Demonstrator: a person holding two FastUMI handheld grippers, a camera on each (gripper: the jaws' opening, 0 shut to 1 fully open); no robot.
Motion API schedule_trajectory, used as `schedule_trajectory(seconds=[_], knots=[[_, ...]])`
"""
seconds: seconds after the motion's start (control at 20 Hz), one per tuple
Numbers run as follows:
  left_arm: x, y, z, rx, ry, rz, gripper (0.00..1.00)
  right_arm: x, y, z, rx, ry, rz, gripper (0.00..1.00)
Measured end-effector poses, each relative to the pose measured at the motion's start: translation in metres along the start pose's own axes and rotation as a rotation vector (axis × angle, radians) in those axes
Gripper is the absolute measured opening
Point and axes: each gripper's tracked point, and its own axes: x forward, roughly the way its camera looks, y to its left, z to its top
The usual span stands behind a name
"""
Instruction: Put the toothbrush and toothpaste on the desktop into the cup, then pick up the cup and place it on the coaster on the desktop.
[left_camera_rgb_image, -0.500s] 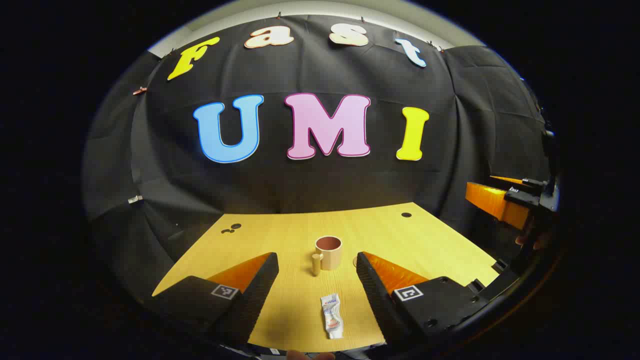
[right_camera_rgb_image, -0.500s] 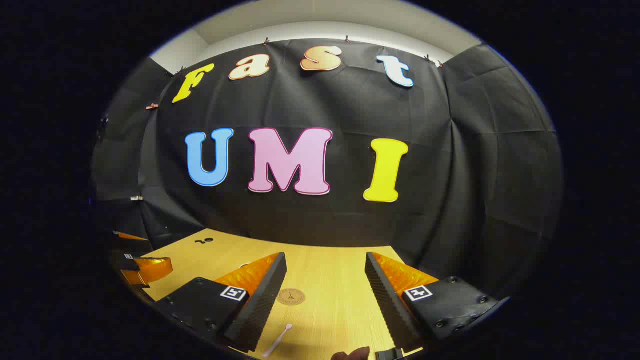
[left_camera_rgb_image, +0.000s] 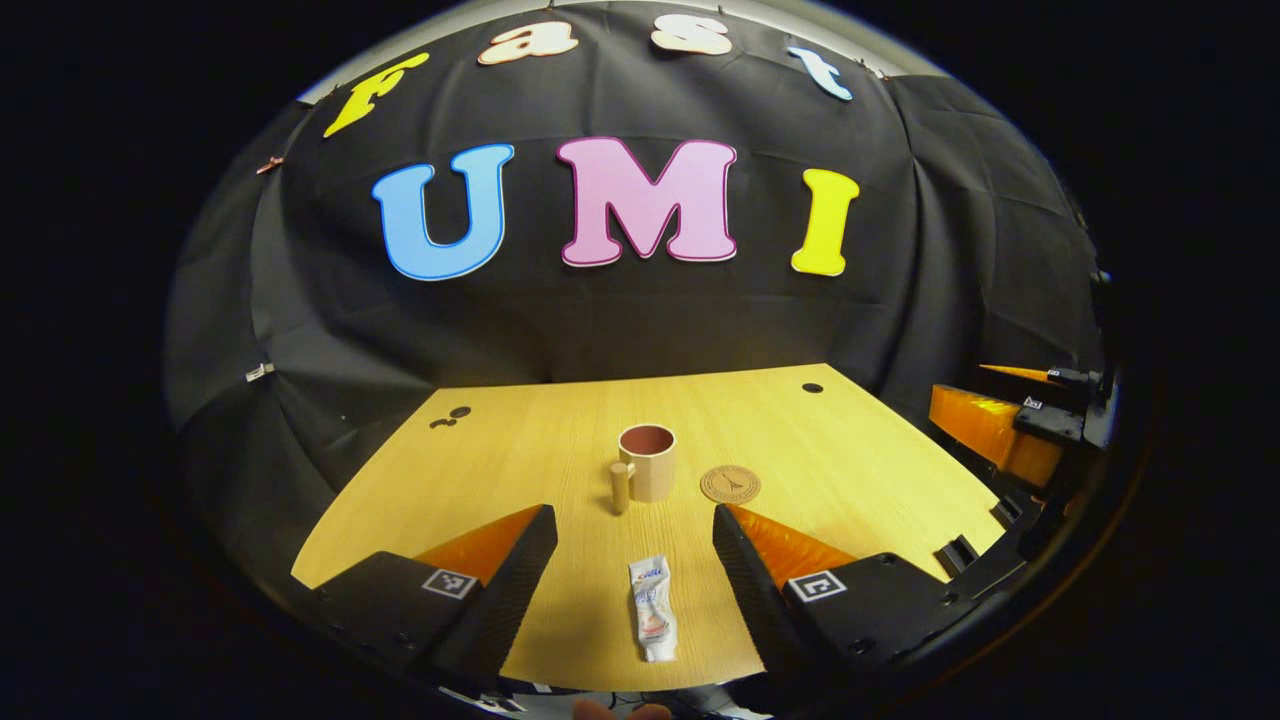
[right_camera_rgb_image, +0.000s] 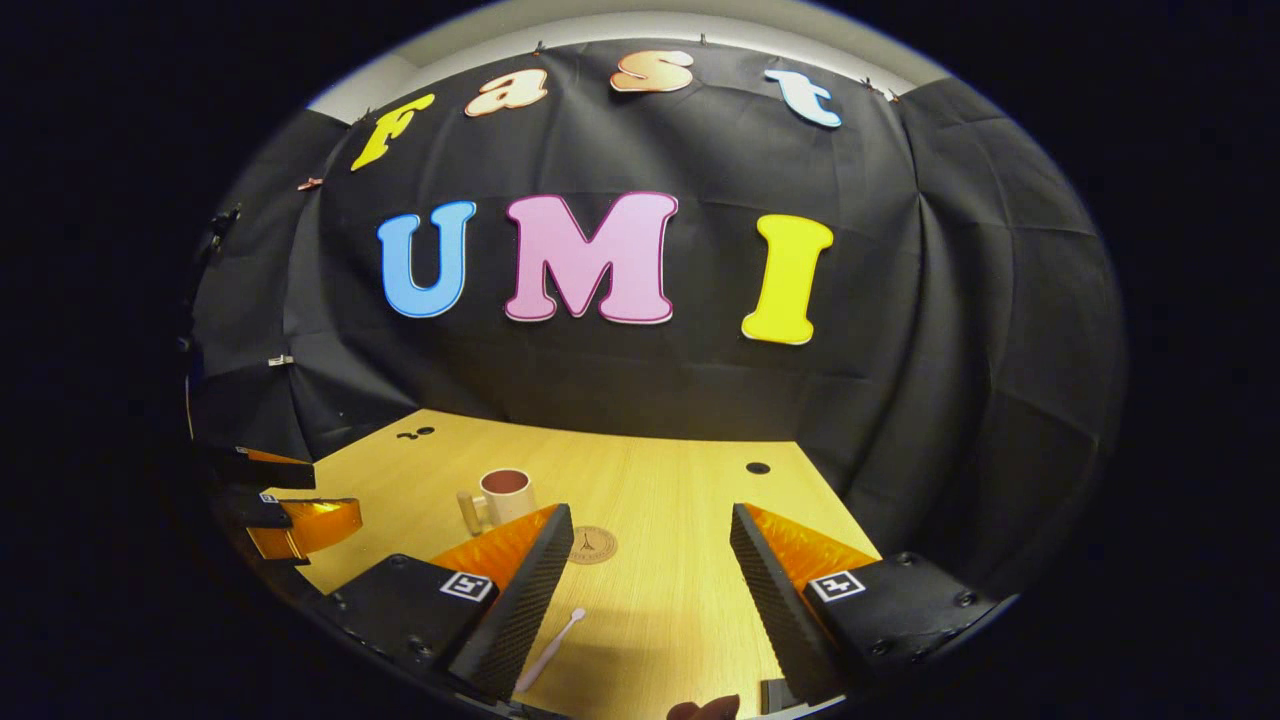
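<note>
Wooden desktop (left_camera_rgb_image: 520, 460) bears one cup (left_camera_rgb_image: 647, 463), one toothpaste (left_camera_rgb_image: 651, 622), one coaster (left_camera_rgb_image: 730, 484)

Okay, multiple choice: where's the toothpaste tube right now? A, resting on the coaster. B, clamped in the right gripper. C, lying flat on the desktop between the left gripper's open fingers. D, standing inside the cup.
C: in the left gripper view the toothpaste tube lies flat on the desktop, between the spread fingers of the left gripper, nearer than the cup and the coaster.
</note>
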Motion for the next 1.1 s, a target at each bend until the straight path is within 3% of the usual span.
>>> schedule_trajectory(seconds=[0.35, 0.65, 1.1], knots=[[0.021, -0.005, -0.038, -0.004, 0.100, -0.008, 0.97, 0.005, 0.006, -0.038, -0.004, 0.105, 0.032, 0.97], [0.045, -0.014, -0.095, -0.034, 0.267, -0.029, 0.98, 0.006, 0.006, -0.063, -0.009, 0.183, 0.053, 0.97], [0.088, -0.009, -0.155, -0.072, 0.466, -0.043, 0.96, 0.002, -0.004, -0.069, -0.006, 0.227, 0.036, 0.98]])
